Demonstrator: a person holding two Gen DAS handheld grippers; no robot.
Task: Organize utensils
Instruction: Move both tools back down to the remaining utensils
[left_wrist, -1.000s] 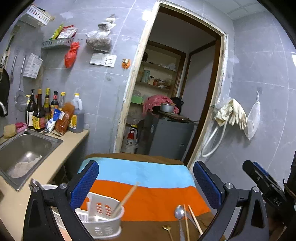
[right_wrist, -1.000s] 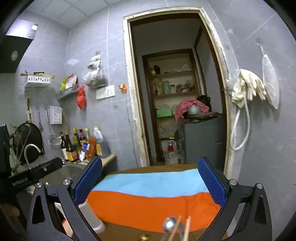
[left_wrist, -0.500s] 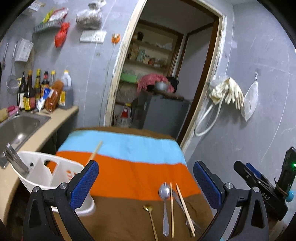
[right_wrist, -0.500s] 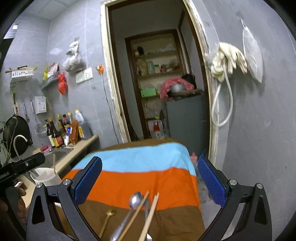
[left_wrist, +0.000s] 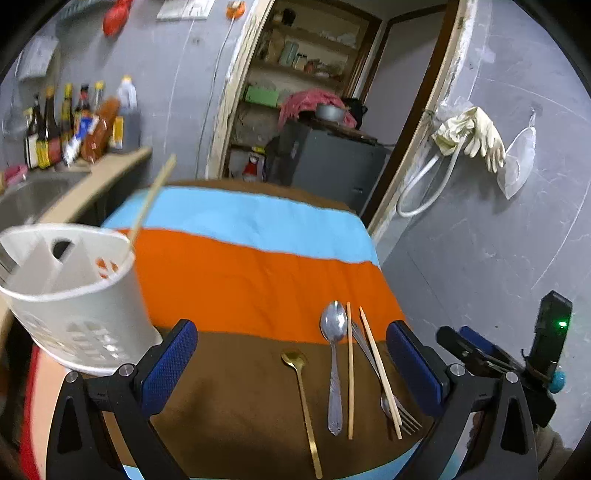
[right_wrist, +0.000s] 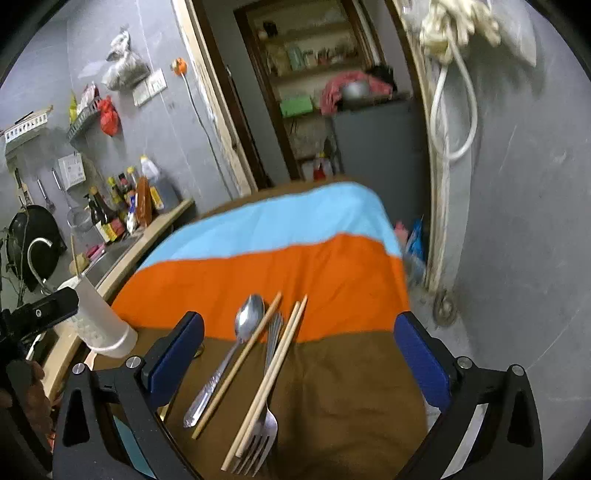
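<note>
Both blue-padded grippers, left (left_wrist: 291, 362) and right (right_wrist: 301, 354), hang spread wide and empty over a striped cloth (left_wrist: 258, 266), where a silver spoon (left_wrist: 333, 354), slim gold spoon (left_wrist: 301, 391), steel fork (right_wrist: 266, 413) and wooden chopsticks (right_wrist: 266, 384) lie loose. One chopstick (left_wrist: 151, 199) already stands in the white slotted plastic holder (left_wrist: 70, 295). Sorting appears barely begun; next likely comes closing on one utensil. Only the left view shows the gold spoon whole and the holder's dividers.

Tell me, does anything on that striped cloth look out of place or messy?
Slightly. A chopstick lies across a fork, hiding part of it, and one lone chopstick leans in the white holder while the other utensils lie loose on the cloth.
</note>
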